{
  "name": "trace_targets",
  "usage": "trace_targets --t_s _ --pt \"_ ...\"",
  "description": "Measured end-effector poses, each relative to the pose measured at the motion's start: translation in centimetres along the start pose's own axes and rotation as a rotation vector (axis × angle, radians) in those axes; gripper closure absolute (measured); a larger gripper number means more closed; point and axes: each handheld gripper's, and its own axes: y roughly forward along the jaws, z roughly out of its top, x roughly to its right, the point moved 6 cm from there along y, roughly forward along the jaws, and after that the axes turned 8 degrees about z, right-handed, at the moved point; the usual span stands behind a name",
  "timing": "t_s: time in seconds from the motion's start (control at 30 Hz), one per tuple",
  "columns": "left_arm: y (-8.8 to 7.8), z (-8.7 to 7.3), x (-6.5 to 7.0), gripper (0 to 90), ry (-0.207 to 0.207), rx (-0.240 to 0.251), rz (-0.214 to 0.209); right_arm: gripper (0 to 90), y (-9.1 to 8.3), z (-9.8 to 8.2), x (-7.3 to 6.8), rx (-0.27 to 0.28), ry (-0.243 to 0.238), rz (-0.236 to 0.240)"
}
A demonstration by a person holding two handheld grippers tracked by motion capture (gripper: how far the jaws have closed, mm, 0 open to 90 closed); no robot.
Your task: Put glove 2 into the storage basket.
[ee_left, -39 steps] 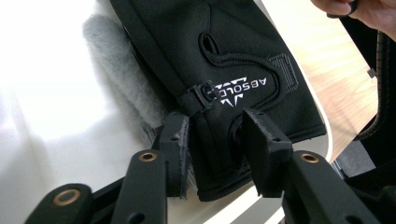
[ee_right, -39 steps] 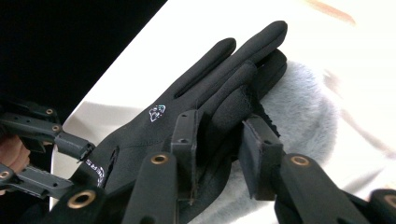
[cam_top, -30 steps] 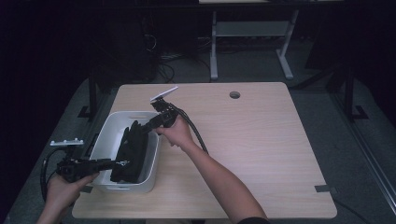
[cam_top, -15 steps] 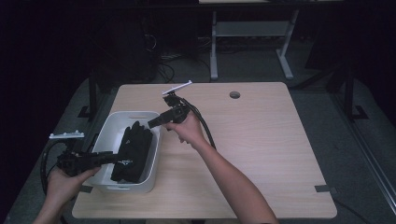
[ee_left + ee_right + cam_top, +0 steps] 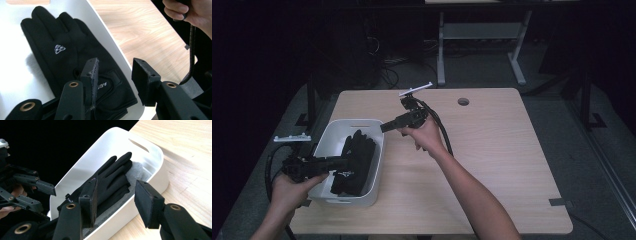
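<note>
With both grippers' jaws empty, the right gripper [image 5: 384,128] just widening, we should lift clear of the gloves [image 5: 357,162] in the bin [image 5: 377,172]; left gripper [image 5: 349,161] too.

High view looks down; claw views closely share the bin [image 5: 334,131].

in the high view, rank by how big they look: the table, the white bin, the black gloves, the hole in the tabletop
1. table, by far the largest.
2. white bin.
3. black gloves, lying inside the bin and covering much of its floor.
4. hole in the tabletop, smallest, though it sits farther from the camera.
</note>
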Motion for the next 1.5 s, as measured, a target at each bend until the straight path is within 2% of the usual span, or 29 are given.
trace_targets --t_s 0.47,0.77,1.5 --pt "0.7 1.2 1.6 54.0 0.02 0.006 -0.027 50.4 -2.3 -0.1 0.0 0.023 -0.01 0.008" --pt "1.4 1.6 2.4 49.3 0.035 -0.003 -0.031 48.8 -3.6 -0.2 -0.1 0.036 -0.007 0.012" --pt "3.1 2.7 4.7 45.3 0.078 -0.014 -0.057 47.1 -7.1 -1.4 0.9 0.089 0.01 0.01"
